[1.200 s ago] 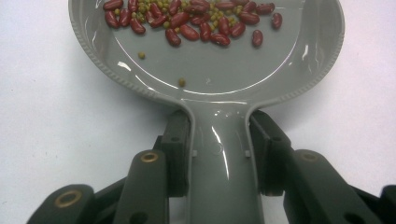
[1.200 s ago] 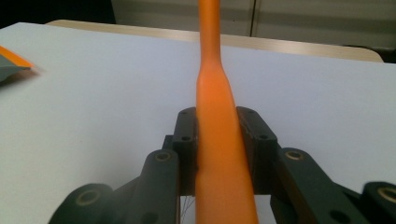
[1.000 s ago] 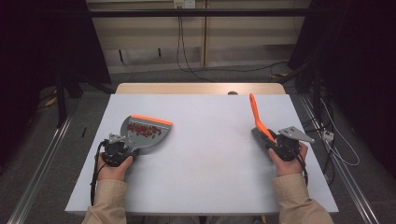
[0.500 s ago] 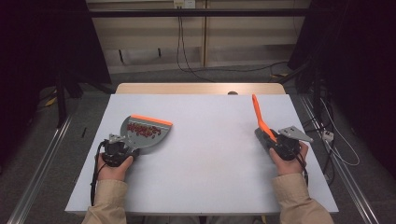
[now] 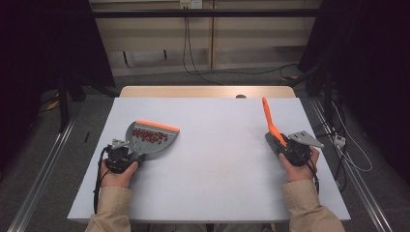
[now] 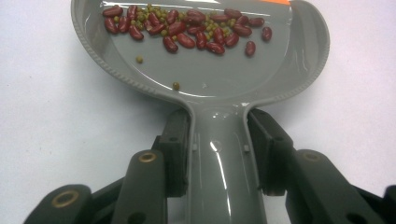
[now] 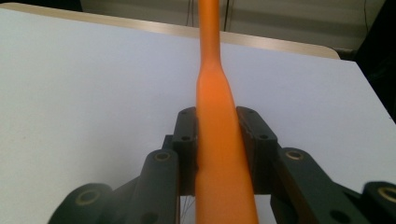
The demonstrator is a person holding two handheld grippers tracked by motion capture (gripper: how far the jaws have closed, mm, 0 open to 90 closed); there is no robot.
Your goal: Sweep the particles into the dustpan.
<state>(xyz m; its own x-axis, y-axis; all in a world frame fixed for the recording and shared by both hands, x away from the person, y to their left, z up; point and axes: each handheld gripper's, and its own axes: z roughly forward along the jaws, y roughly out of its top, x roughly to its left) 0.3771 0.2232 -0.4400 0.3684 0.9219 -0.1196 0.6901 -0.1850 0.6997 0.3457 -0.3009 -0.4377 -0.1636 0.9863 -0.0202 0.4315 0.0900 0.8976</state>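
The left gripper (image 6: 219, 158) clamped the handle of the grey dustpan (image 5: 153, 140), which lay on the bench (image 5: 217, 183) holding beans (image 6: 187, 28). The right gripper (image 7: 219, 140) clamped the orange brush handle (image 7: 212, 93). Keeping the pan level would likely avoid spills.

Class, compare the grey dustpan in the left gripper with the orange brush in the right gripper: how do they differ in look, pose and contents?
The dustpan is grey, broad and scoop-shaped; the brush is orange, long and narrow. The dustpan lies low over the table, while the brush points up and away. The dustpan carries red beans and small green peas; the brush carries nothing. Both are clamped by the handle, in the left gripper and the right gripper.
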